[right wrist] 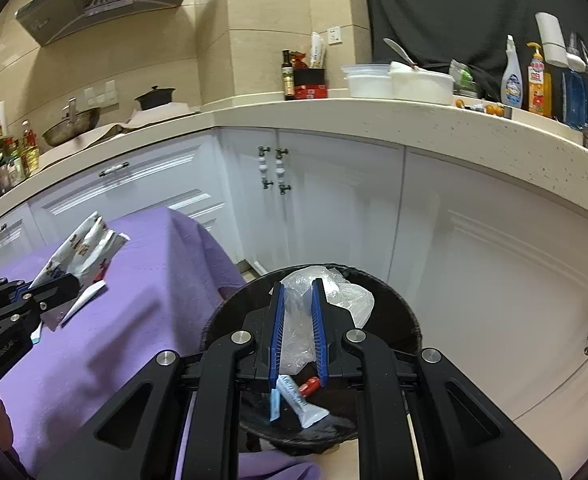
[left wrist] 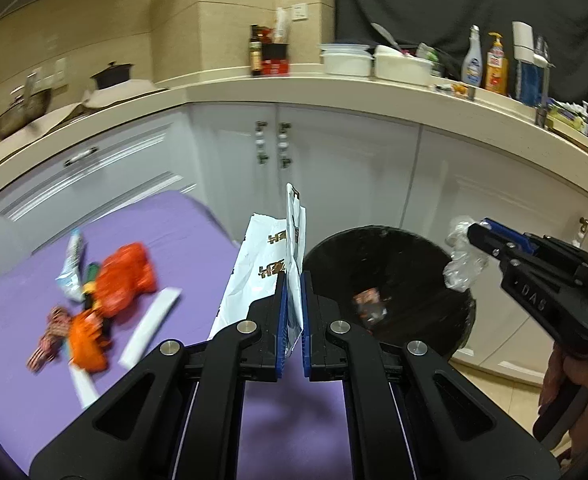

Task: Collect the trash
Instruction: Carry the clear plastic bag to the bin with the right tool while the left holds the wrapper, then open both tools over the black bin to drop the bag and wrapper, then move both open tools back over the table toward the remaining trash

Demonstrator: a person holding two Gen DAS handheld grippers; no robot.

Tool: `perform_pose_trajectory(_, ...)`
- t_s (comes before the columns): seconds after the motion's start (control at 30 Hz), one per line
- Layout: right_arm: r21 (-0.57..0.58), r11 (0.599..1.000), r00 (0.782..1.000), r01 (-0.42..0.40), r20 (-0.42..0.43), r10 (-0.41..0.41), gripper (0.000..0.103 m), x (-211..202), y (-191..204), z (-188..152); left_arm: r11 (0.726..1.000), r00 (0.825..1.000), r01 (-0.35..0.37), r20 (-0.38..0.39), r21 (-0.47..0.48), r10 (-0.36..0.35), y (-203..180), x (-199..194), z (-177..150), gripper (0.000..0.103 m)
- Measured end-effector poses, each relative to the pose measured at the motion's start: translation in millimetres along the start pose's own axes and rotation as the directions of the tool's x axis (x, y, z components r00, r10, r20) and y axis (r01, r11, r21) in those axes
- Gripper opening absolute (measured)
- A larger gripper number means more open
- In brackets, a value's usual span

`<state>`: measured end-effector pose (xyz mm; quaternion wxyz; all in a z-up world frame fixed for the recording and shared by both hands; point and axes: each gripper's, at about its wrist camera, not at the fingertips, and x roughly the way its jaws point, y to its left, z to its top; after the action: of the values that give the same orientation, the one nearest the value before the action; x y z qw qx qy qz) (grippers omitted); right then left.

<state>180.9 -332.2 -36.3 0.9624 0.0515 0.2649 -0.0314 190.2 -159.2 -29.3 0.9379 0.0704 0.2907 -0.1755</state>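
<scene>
Trash fills both my grippers. In the left wrist view, my left gripper [left wrist: 292, 312] sits at the bottom centre, its blue pads pinched narrowly on a white printed wrapper [left wrist: 267, 256] that stands up out of them. Right of it is the black bin [left wrist: 390, 280], a few scraps lying in its bottom. At the right edge my right gripper [left wrist: 480, 236] holds a crumpled clear plastic film [left wrist: 460, 260] at the bin's rim. Left of centre, the purple tablecloth [left wrist: 181, 236] carries more litter (blurred): an orange-red packet [left wrist: 123, 280], a white strip [left wrist: 149, 326], a striped wrapper [left wrist: 51, 338].

In the right wrist view, my right gripper is clamped on the film directly over the bin, where a small tube [right wrist: 302, 400] and a red scrap [right wrist: 309, 387] lie. The left gripper appears at the left edge, over the cloth, with its wrapper.
</scene>
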Motion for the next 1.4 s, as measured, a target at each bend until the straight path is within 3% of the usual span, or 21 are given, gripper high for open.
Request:
perform_pose_trajectory(0.3, 0.031, 0.999, 1.000, 0.016, -0.025, -0.015, 0.014, 27, -25, 0, 0.998, 0.997, 0.058, -0.053, 0.026, -0.057, -30, 50, 19, 0.006)
perform_pose_trajectory(0.6, 0.064, 0.998, 0.998, 0.013, -0.065, -0.009, 0.016, 62, -40, -8, 0.996, 0.992, 0.076, -0.108, 0.056, -0.070, -52, 97, 23, 0.007)
perform_pose_trajectory(0.67, 0.080, 0.997, 0.997, 0.020, -0.073, -0.014, 0.021, 69, -44, -10, 0.996, 0.990, 0.075, -0.124, 0.052, -0.068, -53, 106, 22, 0.014)
perform_pose_trajectory(0.77, 0.088, 0.996, 0.996, 0.028, -0.082, -0.021, 0.026, 74, -47, -11, 0.997, 0.989, 0.063, -0.134, 0.054, -0.056, -53, 112, 20, 0.037)
perform_pose_trajectory(1.1, 0.093, 0.995, 0.997, 0.039, -0.067, -0.033, 0.033, 60, -47, -12, 0.998, 0.992, 0.045, -0.117, 0.033, -0.041, -45, 100, 18, 0.041)
perform_pose_trajectory(1.4, 0.077, 0.997, 0.999, -0.005, -0.051, 0.009, 0.040, 43, -19, -7, 1.000, 0.995, -0.016, -0.100, -0.019, 0.014, -9, 60, 10, 0.043)
